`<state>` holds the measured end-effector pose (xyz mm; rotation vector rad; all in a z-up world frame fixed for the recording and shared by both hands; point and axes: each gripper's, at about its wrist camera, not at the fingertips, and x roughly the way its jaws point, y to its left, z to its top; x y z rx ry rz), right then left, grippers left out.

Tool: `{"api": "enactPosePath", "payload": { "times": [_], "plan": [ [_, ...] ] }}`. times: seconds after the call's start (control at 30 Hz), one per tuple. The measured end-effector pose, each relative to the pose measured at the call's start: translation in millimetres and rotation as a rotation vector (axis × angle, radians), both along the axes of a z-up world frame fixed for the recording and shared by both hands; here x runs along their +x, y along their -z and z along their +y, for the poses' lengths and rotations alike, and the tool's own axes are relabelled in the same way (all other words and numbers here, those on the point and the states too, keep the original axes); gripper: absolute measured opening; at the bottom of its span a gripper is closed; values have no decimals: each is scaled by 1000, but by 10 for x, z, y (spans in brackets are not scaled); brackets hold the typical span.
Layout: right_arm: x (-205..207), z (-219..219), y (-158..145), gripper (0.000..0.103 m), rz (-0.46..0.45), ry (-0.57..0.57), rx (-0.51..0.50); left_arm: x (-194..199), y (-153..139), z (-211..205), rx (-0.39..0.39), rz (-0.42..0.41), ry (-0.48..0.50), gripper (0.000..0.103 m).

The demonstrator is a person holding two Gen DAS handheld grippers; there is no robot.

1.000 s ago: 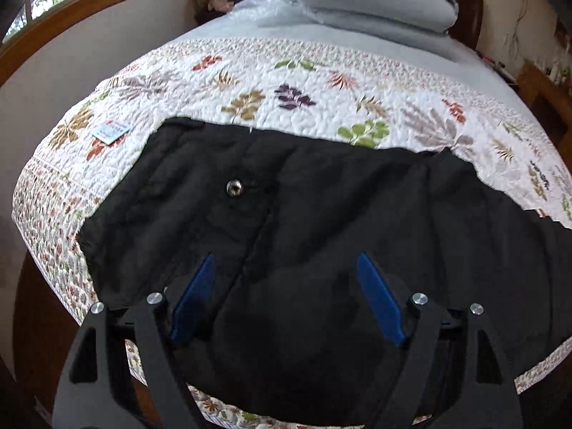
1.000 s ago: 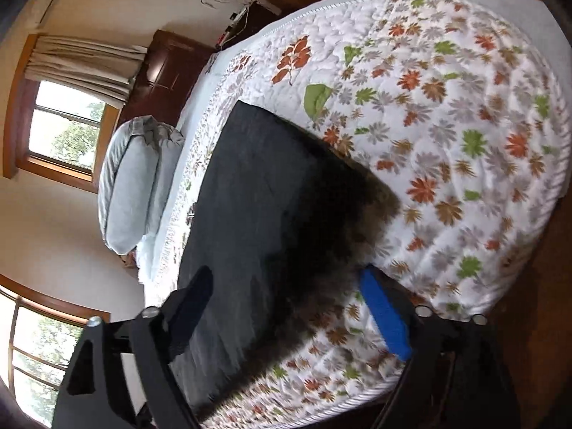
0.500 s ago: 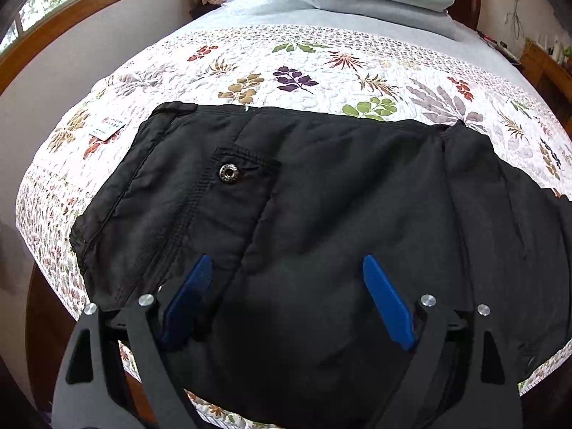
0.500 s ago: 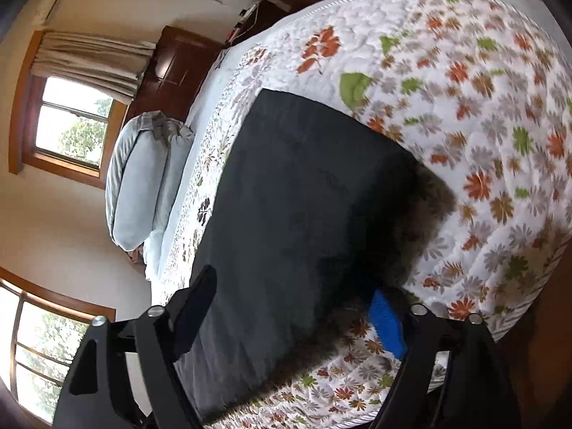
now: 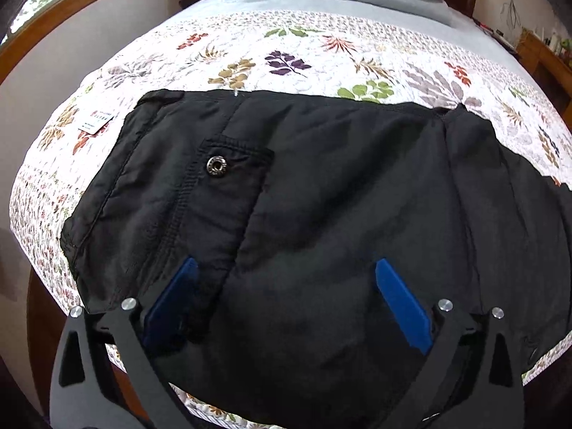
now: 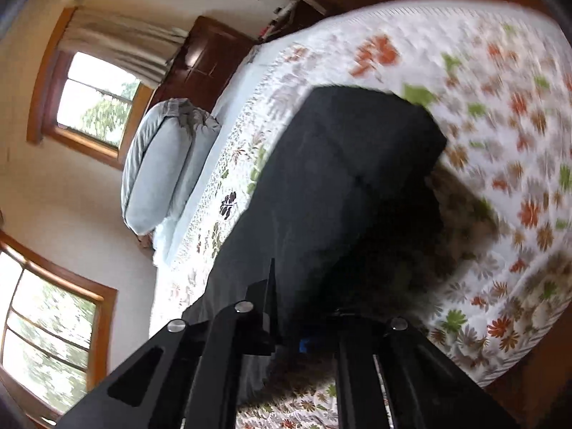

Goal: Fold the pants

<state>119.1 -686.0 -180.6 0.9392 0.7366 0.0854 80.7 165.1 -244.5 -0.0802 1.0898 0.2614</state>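
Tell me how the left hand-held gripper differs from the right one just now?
The left hand-held gripper is open, blue pads wide apart; the right hand-held gripper has its jaws close together, seemingly pinching black fabric. The left sits over the pocket end of the pants; the right is at the leg end's edge. Both have black frames and face the same pants on the quilt.

One pants [image 5: 321,214] — two tools [image 5: 286,296]
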Motion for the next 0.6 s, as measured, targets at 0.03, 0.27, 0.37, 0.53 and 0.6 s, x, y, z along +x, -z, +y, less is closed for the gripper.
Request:
{"api": "enactPosePath", "payload": {
  "times": [0.03,0.27,0.37,0.53,0.6],
  "plan": [
    [16,56,-113,8,-12,-8,-38,4,1,3,-2,3,2,100],
    [174,611,-888,8,-109,-119,-271,-2,31,46,-31,4,5,100],
    [216,914,-1143,8,-143,-180,-367,-6,35,48,-34,-2,9,100],
    [269,1520,-1477,8,-205,-296,-506,-14,42,62,-44,-8,19,100],
    [299,1763,-1544,8,-219,-344,-553,-23,42,67,-48,-8,26,100]
  ]
}}
